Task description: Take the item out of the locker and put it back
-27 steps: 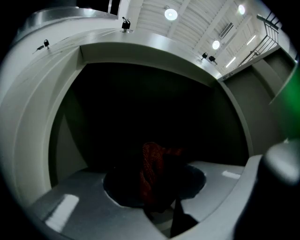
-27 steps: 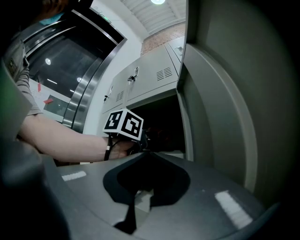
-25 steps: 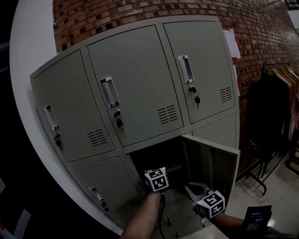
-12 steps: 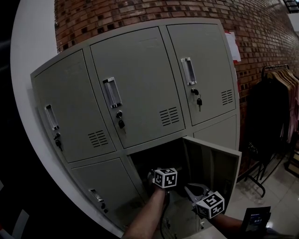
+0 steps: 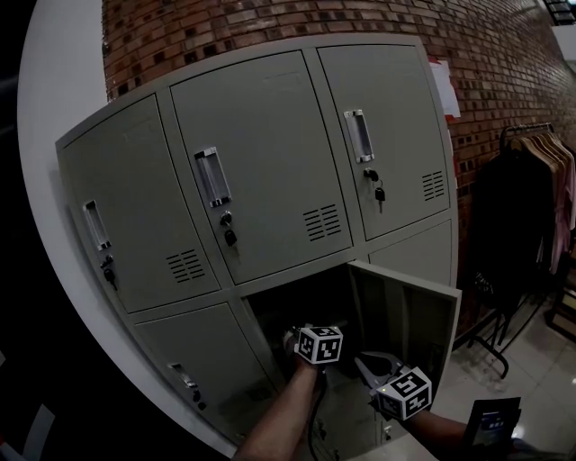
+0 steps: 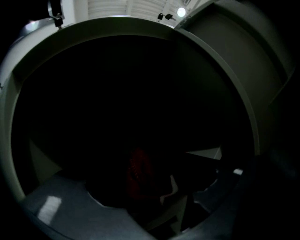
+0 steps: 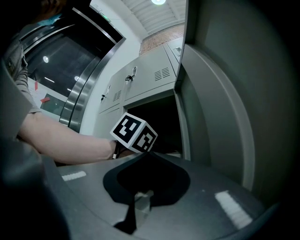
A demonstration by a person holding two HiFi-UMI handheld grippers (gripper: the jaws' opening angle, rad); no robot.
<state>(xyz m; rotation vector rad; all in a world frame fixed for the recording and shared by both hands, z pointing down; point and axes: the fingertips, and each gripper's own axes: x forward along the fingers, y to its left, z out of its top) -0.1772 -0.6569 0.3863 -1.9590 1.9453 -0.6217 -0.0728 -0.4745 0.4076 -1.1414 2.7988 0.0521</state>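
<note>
Inside the one open compartment [image 5: 290,304], the left tool [image 5: 302,338] was opening its jaws, one red item [image 6: 139,174] between them; the right tool [image 5: 368,364], jaws together and empty, hung beside the door [image 5: 409,315] edge.

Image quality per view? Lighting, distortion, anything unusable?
Left gripper view: near black inside the locker, only a faint red shape visible, lamp glare at the top edge. Head view: dim, fisheye bends the locker doors, black left edge. Right gripper view: best lit, open door clear, dark rim.
</note>
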